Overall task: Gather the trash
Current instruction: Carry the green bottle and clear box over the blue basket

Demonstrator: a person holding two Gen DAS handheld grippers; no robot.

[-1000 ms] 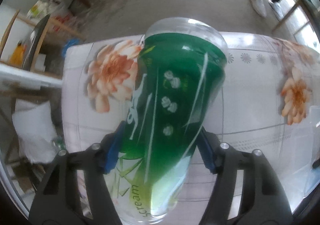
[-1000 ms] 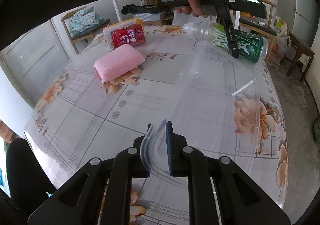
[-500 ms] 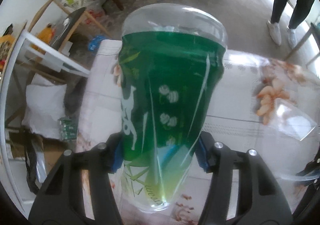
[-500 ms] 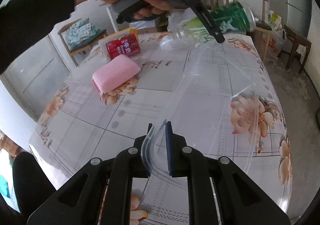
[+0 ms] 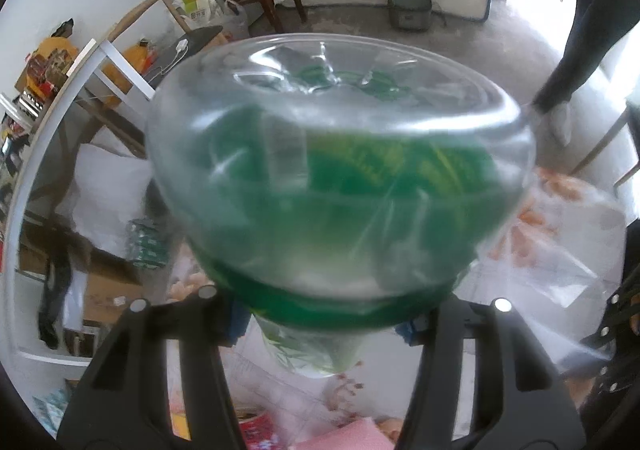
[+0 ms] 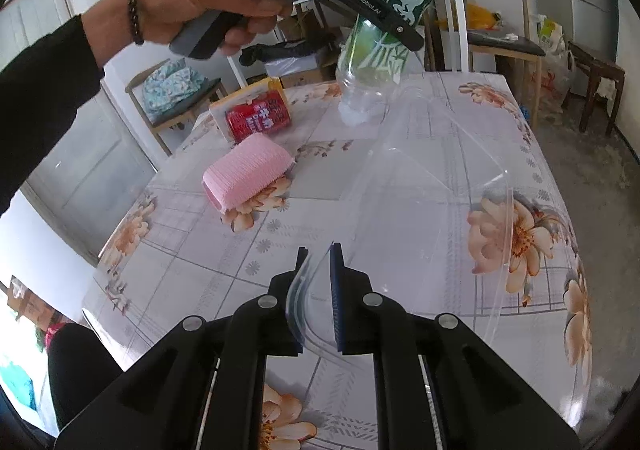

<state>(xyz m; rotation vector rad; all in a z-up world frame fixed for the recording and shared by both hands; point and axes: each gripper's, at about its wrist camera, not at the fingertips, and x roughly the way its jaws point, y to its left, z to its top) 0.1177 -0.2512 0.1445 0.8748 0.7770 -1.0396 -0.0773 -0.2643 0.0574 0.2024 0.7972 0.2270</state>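
Between the left gripper (image 6: 404, 35) fingers sits the green-label bottle (image 6: 390, 9), clamped mid-body, now tipped neck-down with its cap end just over the far rim of the clear plastic bag (image 6: 432, 185); a second ago it was lying near level, lower and farther from the bag. Jaw gap narrowed slightly over that second, now steady on the bottle. Right gripper (image 6: 318, 282) near-closed, pinching the bag's near edge, mouth held open ahead of it, unchanged. Means bottle looks lined up for drop-in, release probably next. Left of bag on table (image 6: 200, 250): pink sponge (image 6: 246, 177), red carton (image 6: 256, 115), not collected yet
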